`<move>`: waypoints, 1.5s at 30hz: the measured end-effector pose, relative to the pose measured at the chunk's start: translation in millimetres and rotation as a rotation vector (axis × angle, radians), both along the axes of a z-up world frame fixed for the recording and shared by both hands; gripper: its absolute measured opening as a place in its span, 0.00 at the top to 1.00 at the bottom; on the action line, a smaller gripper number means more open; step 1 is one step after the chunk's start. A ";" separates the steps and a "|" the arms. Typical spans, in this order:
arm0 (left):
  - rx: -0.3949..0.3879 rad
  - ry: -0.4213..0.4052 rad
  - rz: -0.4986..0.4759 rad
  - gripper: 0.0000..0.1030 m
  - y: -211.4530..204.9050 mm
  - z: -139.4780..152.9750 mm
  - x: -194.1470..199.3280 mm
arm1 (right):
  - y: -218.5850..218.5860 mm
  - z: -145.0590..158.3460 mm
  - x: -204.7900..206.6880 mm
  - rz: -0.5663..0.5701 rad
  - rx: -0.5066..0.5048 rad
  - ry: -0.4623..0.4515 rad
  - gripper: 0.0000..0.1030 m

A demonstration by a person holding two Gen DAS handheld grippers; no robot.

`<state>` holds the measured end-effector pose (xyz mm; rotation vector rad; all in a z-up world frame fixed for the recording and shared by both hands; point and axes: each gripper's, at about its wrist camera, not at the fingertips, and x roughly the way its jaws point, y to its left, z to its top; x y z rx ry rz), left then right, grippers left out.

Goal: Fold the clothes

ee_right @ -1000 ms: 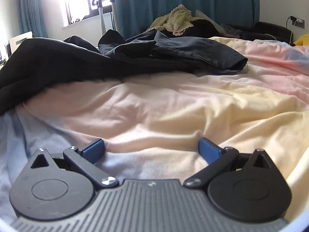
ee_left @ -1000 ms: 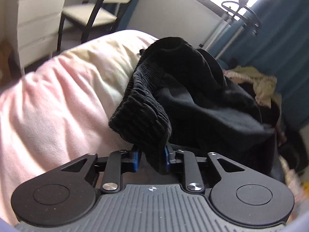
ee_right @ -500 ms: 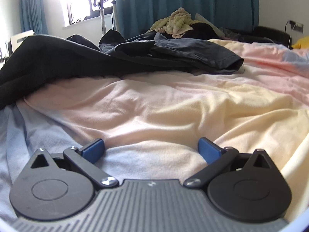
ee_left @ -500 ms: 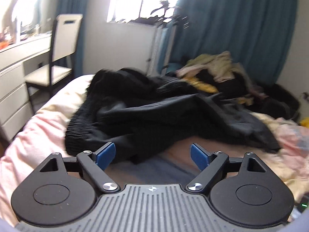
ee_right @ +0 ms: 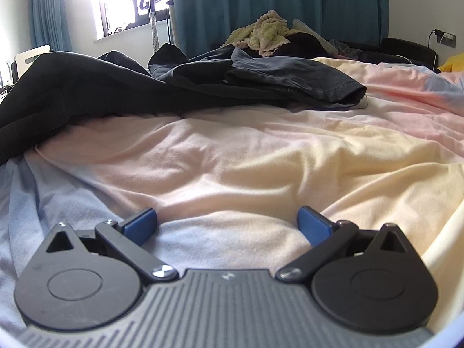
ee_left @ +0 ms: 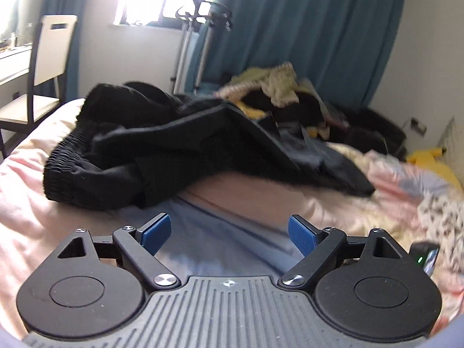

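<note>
Ahead of the left gripper (ee_left: 229, 230), beyond its wide-spread blue fingers (ee_left: 155, 230) and up to their left, the black garment (ee_left: 162, 148) lies crumpled on the bed (ee_left: 34, 203), ribbed waistband nearest, not held. Right gripper (ee_right: 227, 226) fingers (ee_right: 139, 224) also spread wide, empty, low over the pastel blanket (ee_right: 232, 156); same black garment (ee_right: 87, 87) well beyond them to the left, a grey-blue garment (ee_right: 293, 78) bunched against it farther back.
</note>
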<state>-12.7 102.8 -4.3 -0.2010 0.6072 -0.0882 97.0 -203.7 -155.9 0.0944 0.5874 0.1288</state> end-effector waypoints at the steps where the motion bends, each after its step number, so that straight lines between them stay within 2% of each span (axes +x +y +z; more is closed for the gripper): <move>1: 0.005 0.017 -0.009 0.13 0.2 -3.2 3.4 | 0.1 -0.2 -0.3 0.000 0.000 -0.002 0.00; 6: -0.009 0.004 -0.005 0.13 5.1 -12.4 10.0 | -0.1 -0.9 -1.5 0.000 0.000 -0.011 0.00; 13: -0.102 0.022 0.028 0.13 18.6 -19.7 9.1 | -1.6 -0.2 -0.1 0.000 0.002 -0.014 0.00; 21: -0.108 0.043 0.042 0.13 19.4 -23.5 14.8 | -1.2 -1.9 -1.6 0.001 0.001 -0.017 0.00; 24: -0.103 0.063 0.042 0.13 18.0 -25.4 18.0 | -1.2 -2.0 -1.7 0.001 0.001 -0.017 0.00; 31: -0.073 0.033 0.039 0.13 13.4 -24.8 15.0 | -0.6 -1.7 -1.9 0.000 0.001 -0.016 0.00; 40: 0.000 0.004 0.047 0.13 1.6 -22.1 13.2 | -0.2 -1.2 -1.7 0.000 0.001 -0.015 0.00; 45: 0.057 0.000 0.018 0.13 -7.6 -20.1 12.8 | -0.1 -1.4 -1.7 -0.001 0.001 -0.015 0.00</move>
